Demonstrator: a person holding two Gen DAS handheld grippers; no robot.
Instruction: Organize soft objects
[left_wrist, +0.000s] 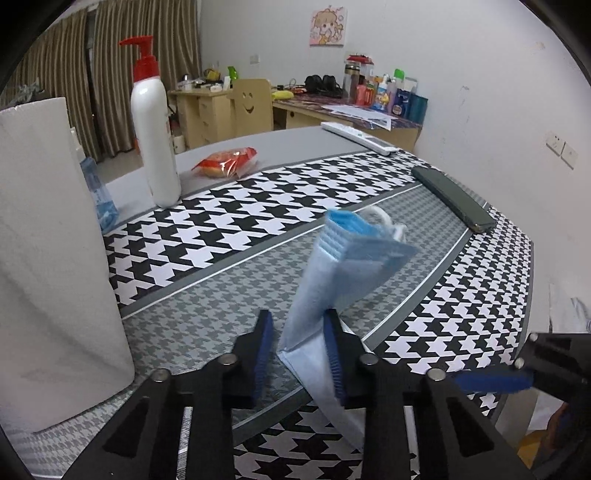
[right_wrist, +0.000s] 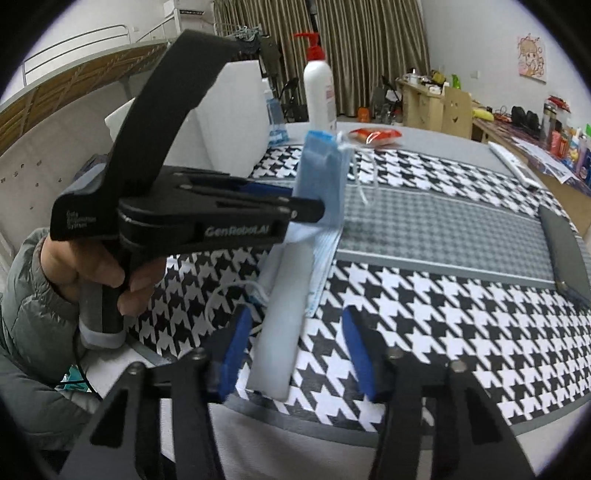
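Left wrist view: left gripper (left_wrist: 299, 354) sits low centre of frame, jaws narrowed with a blue face mask (left_wrist: 343, 266) rising between them. The mask's folded strip leans against the right-hand pad (left_wrist: 334, 354); a sliver of gap shows beside the left-hand pad, so the jaws look close but not plainly clamped, though blur along the mask edge makes this hard to be sure of. Mask's long axis runs from bottom centre up toward frame centre right, tilted, the far end curling over with its white ear loop (left_wrist: 380, 216) at top. The near end hangs down below the pads. Houndstooth tablecloth (left_wrist: 221, 236) lies under it all. At the right edge, one blue pad of the right gripper (left_wrist: 495, 380) is visible, just beside. Right wrist view: right gripper (right_wrist: 291, 354) at bottom centre, jaws well apart, not pressing on anything. Between them lies the pale near end of the mask, long axis running straight up the frame away from the fingers, slightly nearer the left-hand pad. Farther up, the left gripper crosses from frame left, held by a hand (right_wrist: 92, 269), meeting the mask at mid-length; beyond it the strip stands upright. Judgement: the right gripper already straddles the free end, aligned with it.
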